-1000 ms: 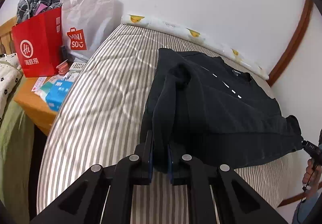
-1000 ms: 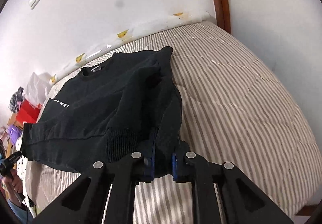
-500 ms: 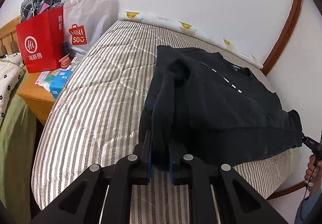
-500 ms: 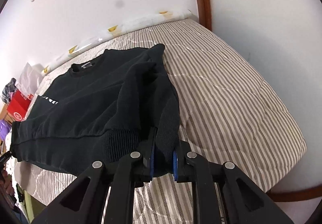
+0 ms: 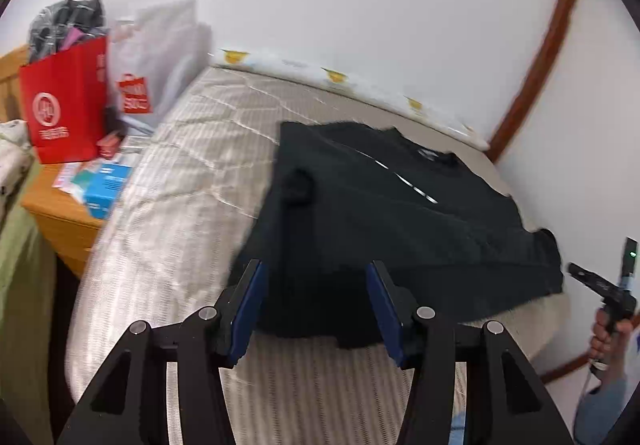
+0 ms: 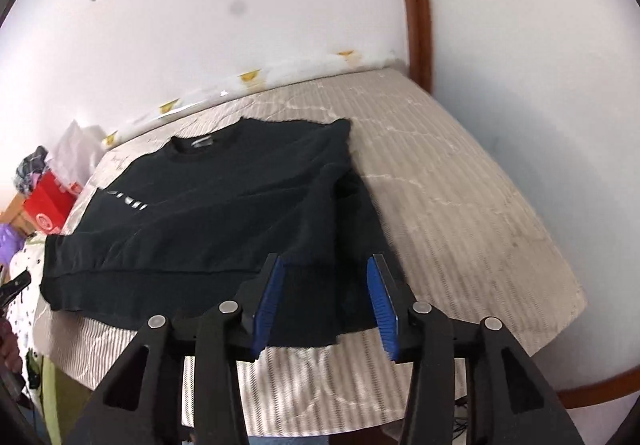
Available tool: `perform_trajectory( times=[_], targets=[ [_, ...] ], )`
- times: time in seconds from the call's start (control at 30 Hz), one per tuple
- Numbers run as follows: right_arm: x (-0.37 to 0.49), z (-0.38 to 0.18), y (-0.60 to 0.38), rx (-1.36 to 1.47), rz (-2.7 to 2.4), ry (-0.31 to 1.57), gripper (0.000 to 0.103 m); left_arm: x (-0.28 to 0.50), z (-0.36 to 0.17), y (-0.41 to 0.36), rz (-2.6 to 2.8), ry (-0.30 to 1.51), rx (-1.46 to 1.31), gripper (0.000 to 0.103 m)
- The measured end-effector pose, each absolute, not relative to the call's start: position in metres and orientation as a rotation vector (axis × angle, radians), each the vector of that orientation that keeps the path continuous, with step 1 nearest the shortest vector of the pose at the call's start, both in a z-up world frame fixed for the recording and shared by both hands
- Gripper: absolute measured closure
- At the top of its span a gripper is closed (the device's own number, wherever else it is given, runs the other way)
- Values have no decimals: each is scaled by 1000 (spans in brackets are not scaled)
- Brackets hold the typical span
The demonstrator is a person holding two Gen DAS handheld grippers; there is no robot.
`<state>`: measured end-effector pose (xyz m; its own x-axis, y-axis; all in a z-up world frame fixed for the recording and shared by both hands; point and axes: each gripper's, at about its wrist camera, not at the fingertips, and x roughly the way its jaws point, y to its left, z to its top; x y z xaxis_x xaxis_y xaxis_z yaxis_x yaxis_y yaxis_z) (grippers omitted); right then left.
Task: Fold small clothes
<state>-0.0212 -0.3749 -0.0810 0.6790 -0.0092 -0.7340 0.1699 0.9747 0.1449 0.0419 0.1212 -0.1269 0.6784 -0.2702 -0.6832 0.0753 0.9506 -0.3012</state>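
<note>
Black sweatshirt [image 5: 384,221] [image 6: 224,221] — flat on striped bed [image 5: 192,181] [image 6: 460,213], sleeves folded inward. Left claw [image 5: 316,309] spread wide over sweatshirt's hem corner; right claw [image 6: 326,305] spread wide over opposite hem corner — neither pinching fabric.

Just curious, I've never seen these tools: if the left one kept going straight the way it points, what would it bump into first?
Most likely the black sweatshirt on the striped bed: its near hem lies between the open left gripper's fingers, though depth is hard to judge.
</note>
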Motion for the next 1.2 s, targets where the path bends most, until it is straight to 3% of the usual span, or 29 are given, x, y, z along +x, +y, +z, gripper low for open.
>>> perform_trajectory(
  times=[0.5,0.57,0.6,0.63,0.67,0.7,0.83,1.2],
  targets=[
    [-23,-116,-365,261,-49,869,59,65,-164,89,-240,931,-229,55],
    [-17,-116,-362,245,-53,866,59,67,-165,91,-242,932,-254,61],
    [-13,-116,-361,233,-60,863,63,68,-164,92,-235,928,-256,64],
    [-10,-115,-360,226,-61,864,69,69,-161,92,-230,917,-250,78],
    [-7,-115,-359,218,-57,868,87,69,-157,91,-232,906,-243,87],
    [-4,-113,-357,209,-51,867,96,72,-154,91,-234,897,-241,89],
    [1,-90,-355,207,0,784,98,82,-134,92,-259,851,-265,94],
    [71,-59,-378,333,21,709,98,157,-100,81,-230,802,-256,94]
  ],
)
